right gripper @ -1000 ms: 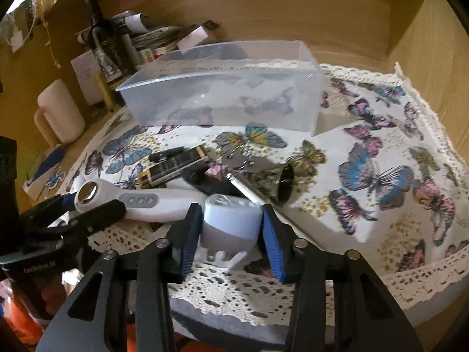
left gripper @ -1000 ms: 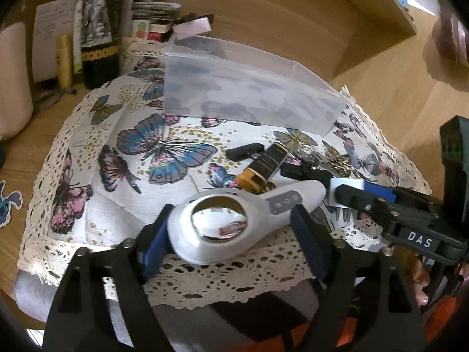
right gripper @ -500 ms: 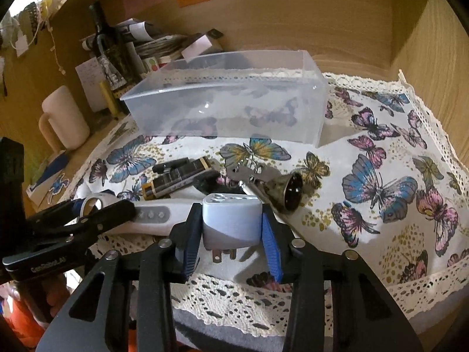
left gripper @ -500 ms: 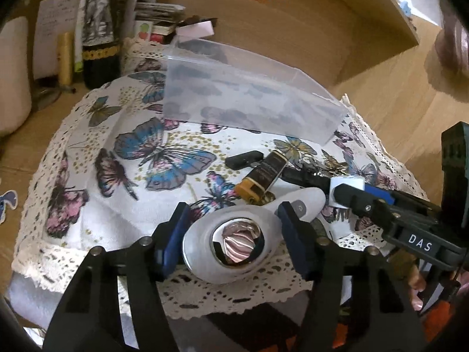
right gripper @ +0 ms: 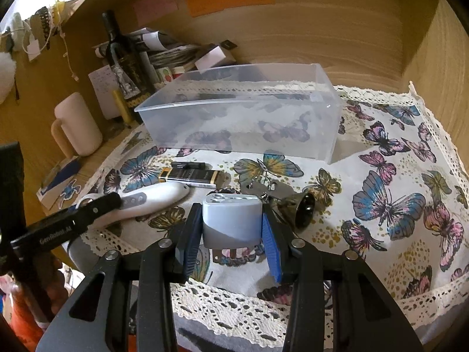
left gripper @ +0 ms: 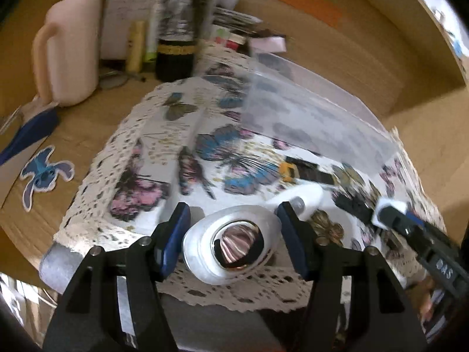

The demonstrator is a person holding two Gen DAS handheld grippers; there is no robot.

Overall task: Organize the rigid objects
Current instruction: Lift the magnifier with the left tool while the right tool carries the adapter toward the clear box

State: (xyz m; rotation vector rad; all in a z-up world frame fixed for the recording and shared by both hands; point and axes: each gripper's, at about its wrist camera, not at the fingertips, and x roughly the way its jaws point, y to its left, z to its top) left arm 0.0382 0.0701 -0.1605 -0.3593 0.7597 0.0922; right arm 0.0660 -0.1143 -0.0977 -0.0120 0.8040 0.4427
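White plastic fills the left gripper (left gripper: 233, 236): over the last second its jaws have been closing around the round head of the magnifier (left gripper: 231, 245), and now the blue pads press it on both sides, where a second ago they stood wide of it. The head looks tipped up off the lace edge of the butterfly cloth (left gripper: 158, 152), its handle trailing away toward the right, so I judge the pickup is made and the carry can begin. Its shiny lens ring catches pinkish reflections. Further right, the right gripper (right gripper: 231, 237) pinches a pale grey plug adapter (right gripper: 231, 220), prongs hanging clear beneath it, raised off the cloth it rested on a second ago. Behind both stands the clear plastic bin (right gripper: 243, 117), apparently empty, the likely destination. A black lighter (right gripper: 190, 174) and small brass bell (right gripper: 304, 209) wait on the cloth
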